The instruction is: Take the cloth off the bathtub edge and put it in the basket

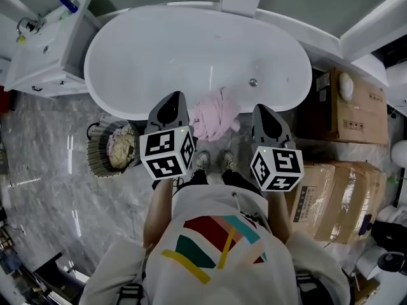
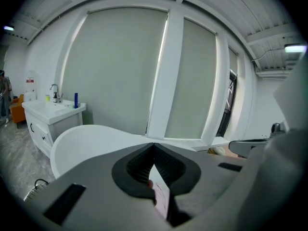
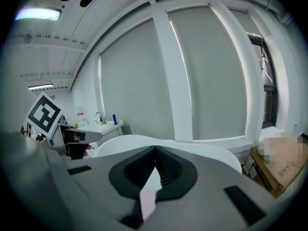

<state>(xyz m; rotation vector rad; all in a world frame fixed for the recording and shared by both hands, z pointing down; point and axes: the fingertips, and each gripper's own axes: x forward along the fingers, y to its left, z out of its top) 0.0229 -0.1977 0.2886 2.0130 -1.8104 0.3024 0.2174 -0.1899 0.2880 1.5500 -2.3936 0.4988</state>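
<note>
Underfoot, grey marble floor (image 1: 44,189), white bathtub (image 1: 159,49).

We hold both grippers out ahead, jaws closed.
Our left gripper (image 1: 171,100) sits centre-left in the head view and our right gripper (image 1: 265,112) centre-right. They are side by side, tilted slightly downward, with nothing between the jaws.

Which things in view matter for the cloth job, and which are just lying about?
Job: pink cloth, draped over the bathtub rim; basket on the floor; left gripper and right gripper, both shut.
Lying about: vanity with blue bottle; cardboard boxes.
</note>
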